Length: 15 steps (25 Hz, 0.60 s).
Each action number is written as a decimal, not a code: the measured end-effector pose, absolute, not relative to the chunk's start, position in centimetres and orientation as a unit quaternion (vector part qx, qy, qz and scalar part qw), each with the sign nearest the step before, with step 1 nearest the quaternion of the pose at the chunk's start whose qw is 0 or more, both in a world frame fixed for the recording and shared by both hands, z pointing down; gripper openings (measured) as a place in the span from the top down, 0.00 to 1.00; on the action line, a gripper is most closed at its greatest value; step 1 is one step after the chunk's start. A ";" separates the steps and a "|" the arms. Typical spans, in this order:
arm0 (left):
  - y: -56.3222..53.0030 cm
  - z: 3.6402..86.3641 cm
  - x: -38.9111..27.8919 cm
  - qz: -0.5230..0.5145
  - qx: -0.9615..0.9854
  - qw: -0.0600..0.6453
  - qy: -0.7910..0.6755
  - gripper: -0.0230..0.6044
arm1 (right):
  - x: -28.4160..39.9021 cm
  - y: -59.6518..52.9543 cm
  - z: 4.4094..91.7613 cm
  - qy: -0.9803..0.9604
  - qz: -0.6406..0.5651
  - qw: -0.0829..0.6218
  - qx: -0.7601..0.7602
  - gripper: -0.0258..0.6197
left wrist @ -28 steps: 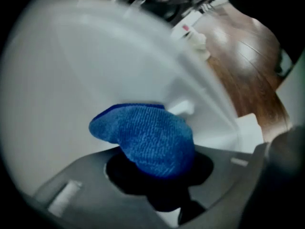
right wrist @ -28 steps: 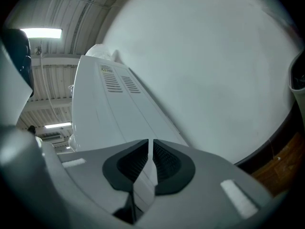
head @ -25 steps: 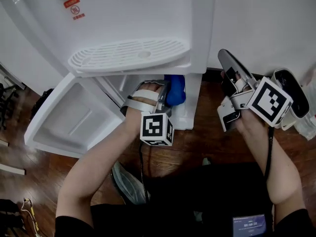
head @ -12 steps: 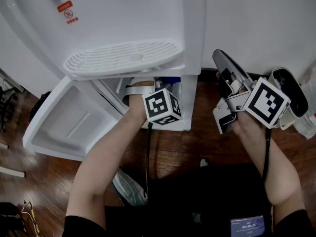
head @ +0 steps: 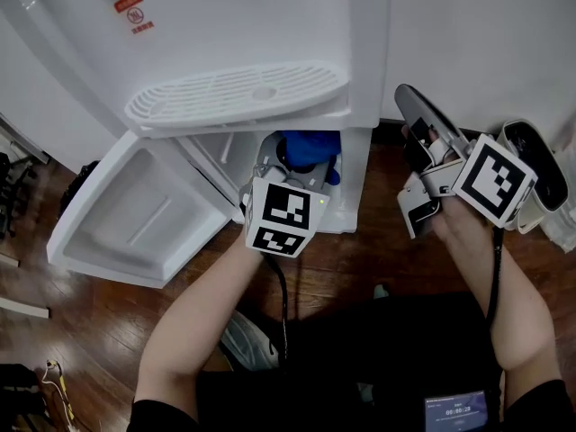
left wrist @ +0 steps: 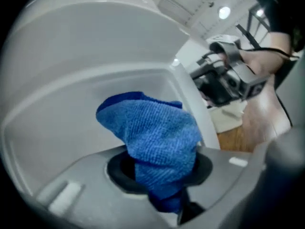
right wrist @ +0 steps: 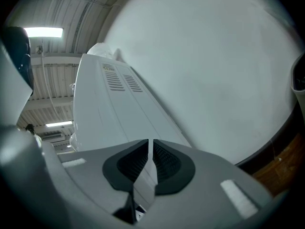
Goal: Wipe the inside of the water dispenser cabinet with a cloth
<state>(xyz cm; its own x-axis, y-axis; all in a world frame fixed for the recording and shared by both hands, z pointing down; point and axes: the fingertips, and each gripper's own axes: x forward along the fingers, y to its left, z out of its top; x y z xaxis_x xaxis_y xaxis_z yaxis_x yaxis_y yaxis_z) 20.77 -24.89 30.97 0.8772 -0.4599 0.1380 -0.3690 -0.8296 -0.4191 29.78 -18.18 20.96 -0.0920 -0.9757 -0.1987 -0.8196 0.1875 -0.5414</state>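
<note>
While crumpled into a blue, finely woven wad, cloth [left wrist: 155, 132] is pinched by left hand-held gripper [left wrist: 159, 168] | right hand-held gripper [right wrist: 148, 149] is pressed together, empty

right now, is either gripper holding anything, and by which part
The left gripper holds the blue cloth, pinched at its bunched end; the rest bulges out past the jaws. The right gripper is shut and empty.

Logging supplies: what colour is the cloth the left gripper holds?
The cloth is blue, clearest in the left gripper view.
</note>
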 end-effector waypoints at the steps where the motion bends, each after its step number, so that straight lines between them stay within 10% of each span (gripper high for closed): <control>1: -25.5 30.3 21.0 -0.103 -0.953 0.163 0.235 0.75 | 29.7 -18.2 21.0 0.723 -0.148 0.263 -0.621 0.92; 15: -28.4 32.6 20.7 -0.022 -0.954 -0.071 0.291 0.75 | 29.4 -18.5 21.7 0.730 -0.156 0.252 -0.616 0.92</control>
<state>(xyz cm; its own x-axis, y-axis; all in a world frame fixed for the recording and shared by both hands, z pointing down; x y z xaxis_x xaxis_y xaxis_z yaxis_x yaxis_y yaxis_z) 20.72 -28.37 32.64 0.8297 -0.5519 0.0835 -0.5582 -0.8207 0.1218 29.36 -18.53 21.67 -0.1156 -0.9776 -0.1756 -0.8206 0.1936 -0.5377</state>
